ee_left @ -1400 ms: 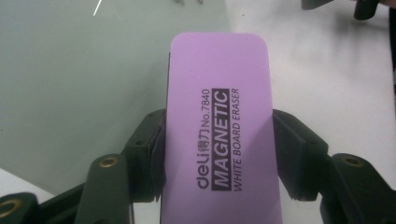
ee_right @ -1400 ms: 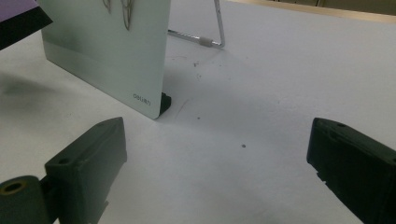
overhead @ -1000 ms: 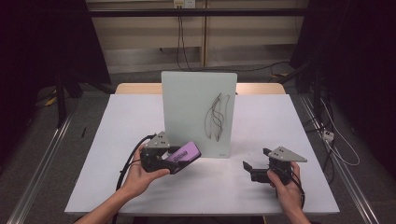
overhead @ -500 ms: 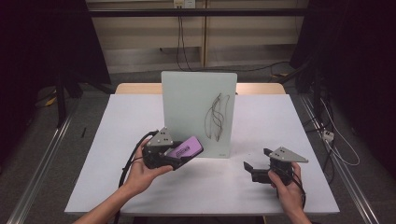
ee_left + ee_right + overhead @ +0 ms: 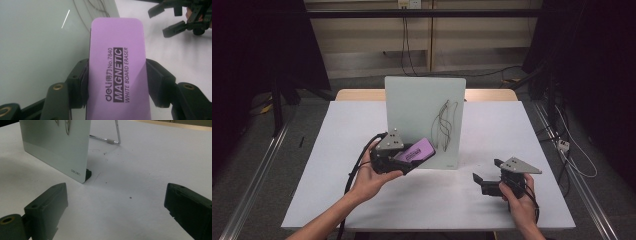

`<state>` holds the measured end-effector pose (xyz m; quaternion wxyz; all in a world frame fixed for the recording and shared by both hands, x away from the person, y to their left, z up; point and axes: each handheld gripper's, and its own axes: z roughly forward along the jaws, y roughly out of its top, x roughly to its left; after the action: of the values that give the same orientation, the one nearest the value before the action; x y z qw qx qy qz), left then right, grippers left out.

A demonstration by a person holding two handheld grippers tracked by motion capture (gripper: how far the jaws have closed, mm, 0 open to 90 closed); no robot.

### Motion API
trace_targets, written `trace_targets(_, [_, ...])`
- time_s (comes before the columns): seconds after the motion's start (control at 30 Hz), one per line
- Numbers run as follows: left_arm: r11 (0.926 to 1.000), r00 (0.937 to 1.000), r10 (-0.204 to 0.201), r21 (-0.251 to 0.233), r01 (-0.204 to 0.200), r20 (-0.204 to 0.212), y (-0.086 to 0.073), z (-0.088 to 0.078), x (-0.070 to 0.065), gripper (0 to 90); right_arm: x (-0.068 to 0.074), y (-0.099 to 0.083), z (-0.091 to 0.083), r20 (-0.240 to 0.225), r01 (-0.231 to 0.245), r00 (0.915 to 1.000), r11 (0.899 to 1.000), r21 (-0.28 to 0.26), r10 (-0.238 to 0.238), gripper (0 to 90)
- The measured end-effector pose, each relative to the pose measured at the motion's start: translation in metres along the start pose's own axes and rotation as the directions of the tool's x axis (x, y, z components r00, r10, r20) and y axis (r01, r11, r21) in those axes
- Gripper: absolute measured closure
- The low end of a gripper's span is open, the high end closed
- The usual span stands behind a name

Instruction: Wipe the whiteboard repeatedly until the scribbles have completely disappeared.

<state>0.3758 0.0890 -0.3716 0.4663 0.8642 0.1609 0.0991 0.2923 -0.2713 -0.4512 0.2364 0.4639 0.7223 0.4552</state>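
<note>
Purple eraser (image 5: 117,72) clamped in left tongs (image 5: 117,85) before whiteboard (image 5: 417,105).

I've brought my left gripper (image 5: 412,159) up off the table and a touch farther in, so it now sits higher against the face of the whiteboard (image 5: 424,107) than it did a second ago. The purple eraser (image 5: 416,150) has ridden up with it, its far end now closer to the black scribble (image 5: 445,122) on the board's right half. My left hand (image 5: 371,177) has lifted along with it, the forearm reaching a little deeper over the table from the near edge.
</note>
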Motion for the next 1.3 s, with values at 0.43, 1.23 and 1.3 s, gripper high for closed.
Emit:
trace_targets(0.43, [0.9993, 0.9996, 0.013, -0.036, -0.014, -0.026, 0.015, -0.001, 0.001, 41.3, 0.0, 0.0, 0.0, 0.002, -0.001, 1.0, 1.0, -0.001, 0.001, 5.3])
trace_targets(1.23, [0.9935, 0.9962, 0.025, -0.109, -0.034, -0.083, 0.047, -0.007, 0.018, 41.2, 0.0, 0.0, 0.0, 0.001, 0.0, 1.0, 1.0, -0.001, 0.0, 5.3])
trace_targets(1.3, [0.9935, 0.9955, 0.033, -0.106, -0.043, -0.089, 0.05, -0.007, 0.02, 41.2, 0.0, 0.0, 0.0, 0.003, 0.0, 1.0, 1.0, 0.0, 0.0, 5.3])
